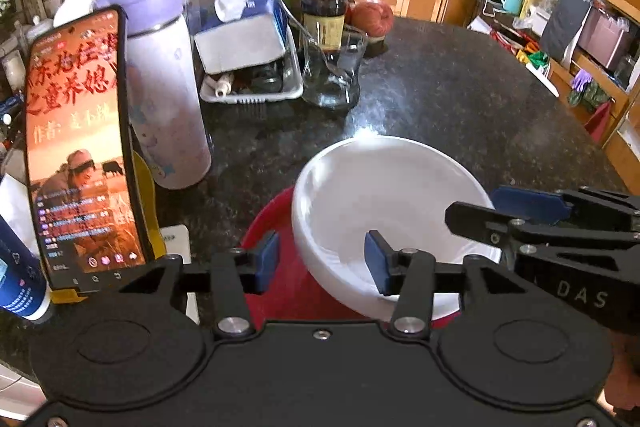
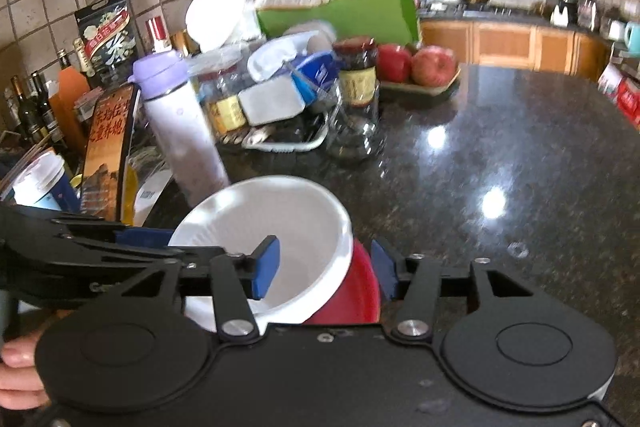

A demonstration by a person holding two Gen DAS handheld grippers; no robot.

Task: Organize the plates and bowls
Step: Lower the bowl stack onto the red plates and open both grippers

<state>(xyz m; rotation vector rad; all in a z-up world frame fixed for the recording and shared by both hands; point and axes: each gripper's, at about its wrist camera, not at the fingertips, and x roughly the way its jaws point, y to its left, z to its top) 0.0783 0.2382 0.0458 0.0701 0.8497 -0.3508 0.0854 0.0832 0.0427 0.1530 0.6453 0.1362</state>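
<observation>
A white bowl (image 1: pixel 380 203) sits tilted inside a red bowl (image 1: pixel 280 267) on the dark granite counter (image 1: pixel 460 99). My left gripper (image 1: pixel 324 263) is open, its pads straddling the white bowl's near left rim, one pad inside and one outside. My right gripper (image 1: pixel 512 215) reaches in from the right at the bowl's right rim. In the right wrist view the right gripper (image 2: pixel 324 273) is open, straddling the right rims of the white bowl (image 2: pixel 260 227) and red bowl (image 2: pixel 356 299), not pressing them. The left gripper (image 2: pixel 132 243) shows at the left.
A phone on a stand (image 1: pixel 80 147) and a purple-capped bottle (image 1: pixel 160 79) stand close left. A white tray with tissues (image 1: pixel 248 67), a glass jar (image 1: pixel 332 67), a sauce jar (image 1: pixel 324 15) and apples (image 2: pixel 416 67) lie behind. Bare counter (image 2: pixel 500 147) stretches right.
</observation>
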